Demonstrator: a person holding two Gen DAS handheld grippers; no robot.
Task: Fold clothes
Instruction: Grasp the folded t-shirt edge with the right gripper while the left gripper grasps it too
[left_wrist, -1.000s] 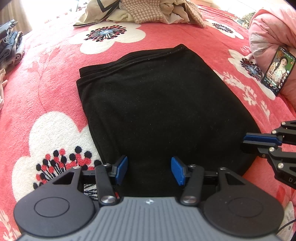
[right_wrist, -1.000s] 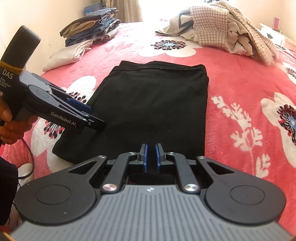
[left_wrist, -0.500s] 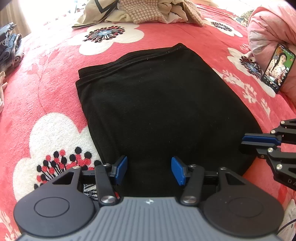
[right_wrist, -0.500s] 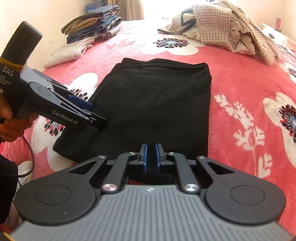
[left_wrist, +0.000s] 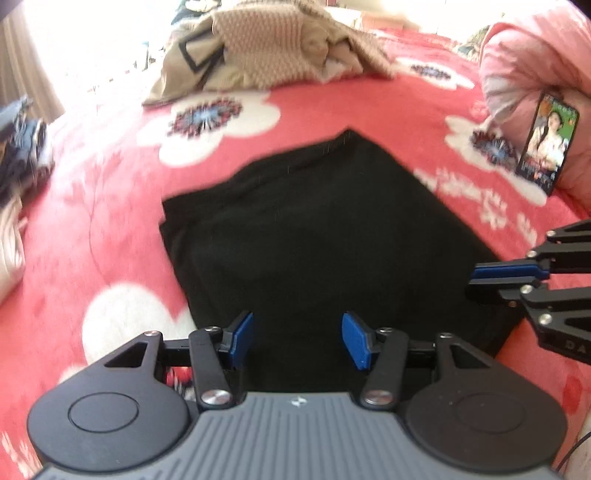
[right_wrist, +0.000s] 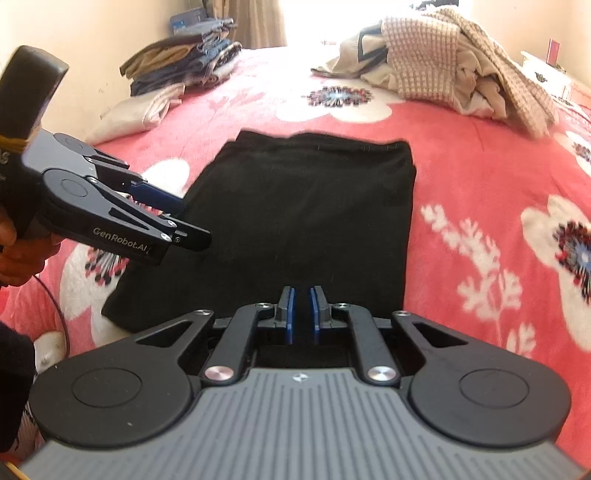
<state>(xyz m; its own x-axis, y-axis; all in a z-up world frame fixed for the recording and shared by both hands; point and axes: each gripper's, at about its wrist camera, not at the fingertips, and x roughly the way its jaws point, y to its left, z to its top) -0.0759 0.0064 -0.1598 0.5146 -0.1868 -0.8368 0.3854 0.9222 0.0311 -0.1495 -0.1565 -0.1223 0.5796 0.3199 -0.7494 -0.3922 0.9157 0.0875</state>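
The red floral bedspread (right_wrist: 480, 184) fills both views, and the work is spread across it. At the far end lies a loose heap of unfolded clothes (right_wrist: 443, 66) — beige, checked and cream pieces tumbled together, which I judge to be what remains. At the far left, by the wall, a stack of folded clothes (right_wrist: 184, 62) looks finished. In the middle lies the black garment (right_wrist: 306, 221), flat and roughly rectangular, its far edge showing doubled layers, so at least 1 fold seems made; it is long from near to far and probably needs another fold before joining the stack. A phone (left_wrist: 548, 142) leans against a pink quilt (left_wrist: 535, 62) at the right.

The left gripper (left_wrist: 297, 339) hangs over the garment's near left part with its jaws about half open — nothing between them. The right gripper (right_wrist: 300, 314) sits at the near edge, its jaws almost closed with a thin gap; I see no cloth pinched there.
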